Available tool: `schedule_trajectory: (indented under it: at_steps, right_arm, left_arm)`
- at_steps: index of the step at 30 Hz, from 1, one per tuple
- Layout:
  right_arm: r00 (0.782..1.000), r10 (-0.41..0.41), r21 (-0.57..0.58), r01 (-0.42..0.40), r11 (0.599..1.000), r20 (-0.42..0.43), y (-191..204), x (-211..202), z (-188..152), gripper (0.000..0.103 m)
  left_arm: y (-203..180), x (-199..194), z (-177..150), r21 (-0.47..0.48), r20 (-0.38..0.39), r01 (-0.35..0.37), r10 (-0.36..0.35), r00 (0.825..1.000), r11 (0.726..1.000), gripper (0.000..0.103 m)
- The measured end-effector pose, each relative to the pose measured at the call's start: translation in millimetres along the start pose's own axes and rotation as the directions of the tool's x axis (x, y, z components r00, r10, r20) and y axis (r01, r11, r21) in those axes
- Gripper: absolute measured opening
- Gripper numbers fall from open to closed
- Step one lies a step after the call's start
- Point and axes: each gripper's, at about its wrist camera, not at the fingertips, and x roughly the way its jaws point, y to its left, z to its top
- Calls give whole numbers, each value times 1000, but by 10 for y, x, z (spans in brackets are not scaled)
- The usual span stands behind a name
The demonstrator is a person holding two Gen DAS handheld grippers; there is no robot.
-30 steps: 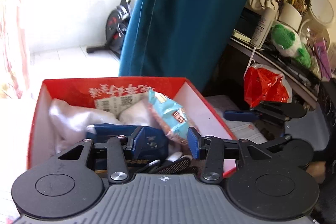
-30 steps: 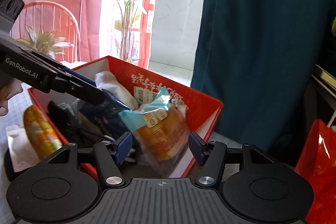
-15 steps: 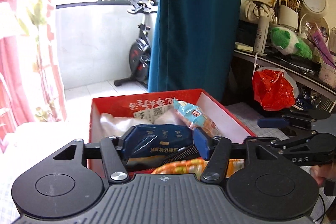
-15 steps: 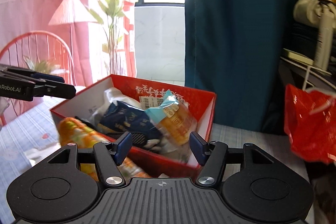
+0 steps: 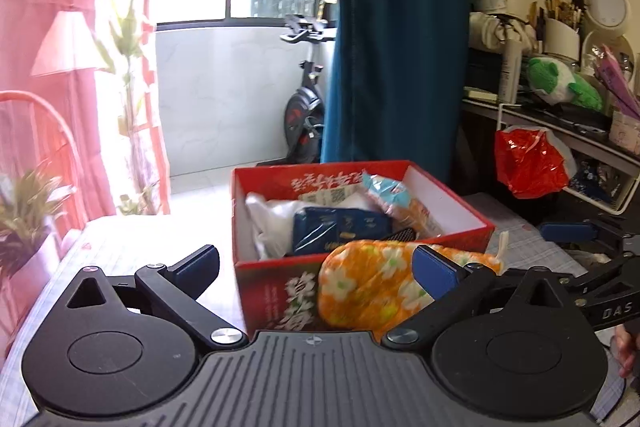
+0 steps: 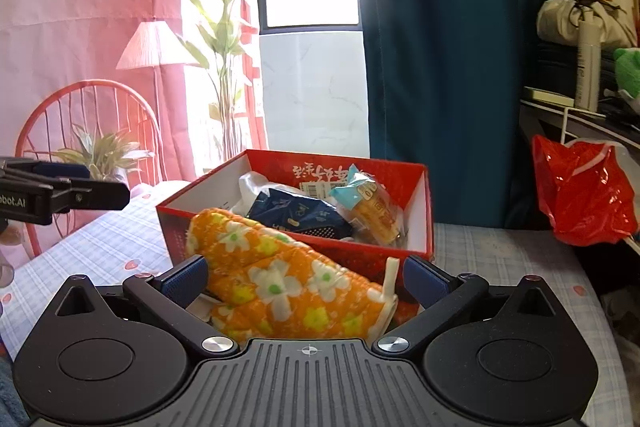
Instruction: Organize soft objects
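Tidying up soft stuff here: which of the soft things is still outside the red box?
The orange flowered mitt. It lies on the table against the red box, while the blue packet sits inside.

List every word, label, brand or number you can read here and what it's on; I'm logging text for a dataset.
"DAS" on the right tongs, seen from the left wrist view.
"bot.AI", cut off at the frame edge, on the left tongs, seen from the right wrist view.
White Chinese characters on the red box, front wall and inner back wall: too blurred to read.
Print on the blue packet, the barcode label and the snack bag: too small to read.
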Motion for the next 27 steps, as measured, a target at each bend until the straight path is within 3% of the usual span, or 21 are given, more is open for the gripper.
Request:
schedule_trajectory:
  at_steps: [9, 15, 27]
  right_arm:
    - [999, -52, 13, 52, 999, -10, 166, -39, -220, 103]
    - [997, -63, 30, 65, 997, -40, 174, 16, -419, 103]
    - [986, -40, 48, 48, 998, -164, 141, 236, -751, 103]
  left_arm:
    - [127, -79, -185, -38, -24, -57, 56, 998, 998, 103]
    - [139, -95, -340, -8, -18, -122, 122, 992, 992, 103]
    - [245, 66, -730, 8, -125, -105, 105, 987, 994, 103]
